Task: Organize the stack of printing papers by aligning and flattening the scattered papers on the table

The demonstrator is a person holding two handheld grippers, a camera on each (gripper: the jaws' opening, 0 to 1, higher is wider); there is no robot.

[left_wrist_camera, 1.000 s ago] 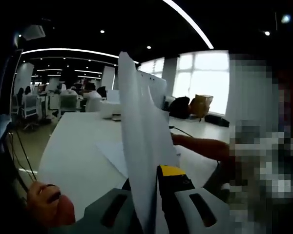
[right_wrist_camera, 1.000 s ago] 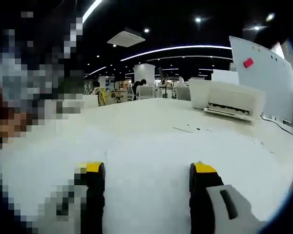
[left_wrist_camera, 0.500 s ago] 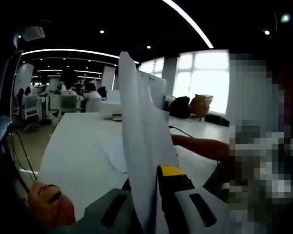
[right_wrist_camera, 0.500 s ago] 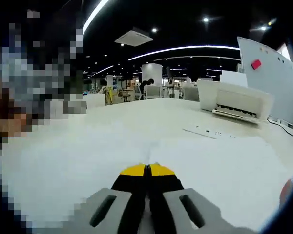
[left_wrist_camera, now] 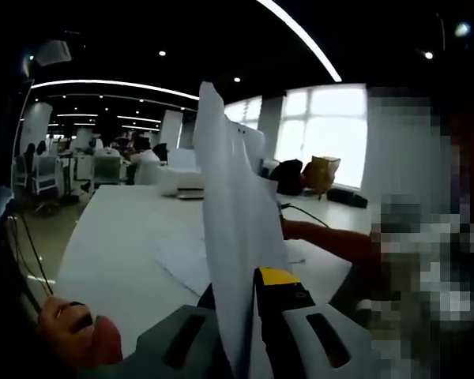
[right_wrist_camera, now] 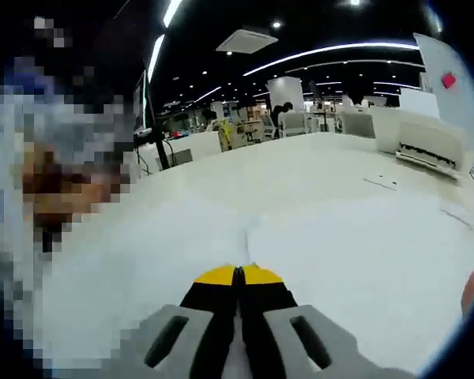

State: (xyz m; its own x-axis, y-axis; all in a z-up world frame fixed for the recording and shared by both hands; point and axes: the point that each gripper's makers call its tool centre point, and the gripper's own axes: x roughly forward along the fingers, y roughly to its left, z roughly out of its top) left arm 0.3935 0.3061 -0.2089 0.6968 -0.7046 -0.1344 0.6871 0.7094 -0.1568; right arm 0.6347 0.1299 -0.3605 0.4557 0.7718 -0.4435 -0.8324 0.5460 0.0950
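Note:
My left gripper (left_wrist_camera: 249,288) is shut on a sheaf of white printing paper (left_wrist_camera: 233,213), which stands upright and edge-on between the yellow-tipped jaws. Beyond it a loose white sheet (left_wrist_camera: 182,264) lies over the white table (left_wrist_camera: 118,237). In the right gripper view my right gripper (right_wrist_camera: 238,276) is shut, its yellow tips pressed together on the near edge of a wide white sheet (right_wrist_camera: 316,253) that spreads out ahead over the table (right_wrist_camera: 316,162). A person's forearm (left_wrist_camera: 328,241) reaches in behind the upright sheaf.
A white printer (left_wrist_camera: 182,180) stands far back on the table, also seen as the printer (right_wrist_camera: 426,140) at the right. A whiteboard (right_wrist_camera: 454,87) with a red magnet rises behind it. A hand (left_wrist_camera: 75,335) shows low left. Office chairs and desks stand in the background.
The right gripper, open a second ago, has shut on the sheet's edge, and its view has tilted since. The loose sheet beyond the left gripper has shifted. The left gripper still holds the sheaf.

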